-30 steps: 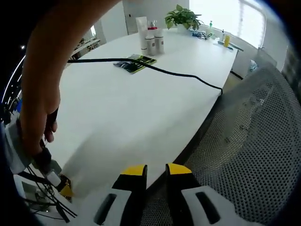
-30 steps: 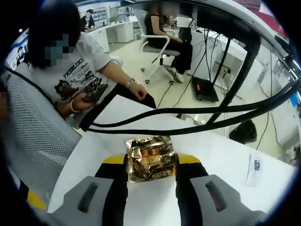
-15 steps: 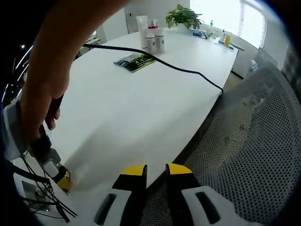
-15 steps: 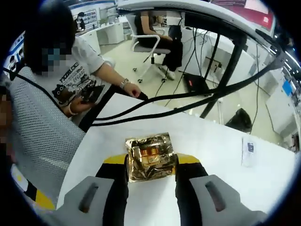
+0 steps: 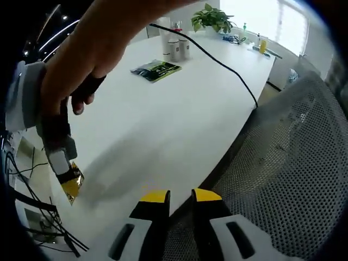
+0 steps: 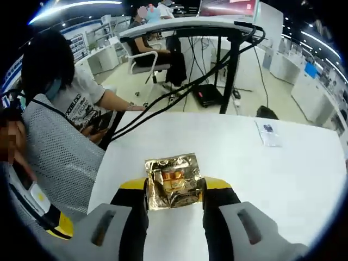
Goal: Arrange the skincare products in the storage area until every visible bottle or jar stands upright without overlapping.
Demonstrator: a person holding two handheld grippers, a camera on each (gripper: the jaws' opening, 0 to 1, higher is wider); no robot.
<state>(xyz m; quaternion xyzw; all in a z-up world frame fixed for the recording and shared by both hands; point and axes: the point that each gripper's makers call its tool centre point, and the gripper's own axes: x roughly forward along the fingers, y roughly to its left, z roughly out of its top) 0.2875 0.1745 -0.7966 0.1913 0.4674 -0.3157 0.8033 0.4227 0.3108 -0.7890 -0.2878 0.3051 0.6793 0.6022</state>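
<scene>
Several white skincare bottles (image 5: 175,46) stand upright in a cluster at the table's far end, with a green sachet (image 5: 156,69) lying flat in front of them. My left gripper (image 5: 180,198) hangs over the table's near edge, jaws close together with nothing between them. My right gripper (image 6: 174,187) is shut on a crumpled gold foil packet (image 6: 174,180) above the white table (image 6: 244,179). In the left gripper view a hand holds the right gripper (image 5: 68,182) at far left, with the gold packet (image 5: 71,186) at its tip.
A black cable (image 5: 223,62) arches over the table from the hand. A mesh chair (image 5: 293,163) stands by the table's right edge. A potted plant (image 5: 212,19) and small items sit at the far end. A white sachet (image 6: 268,133) lies on the table. A seated person (image 6: 70,98) is nearby.
The hand with the right gripper and gold packet has risen, lifting the cable off the table. The right gripper view has swung across the table. The left gripper has stayed put.
</scene>
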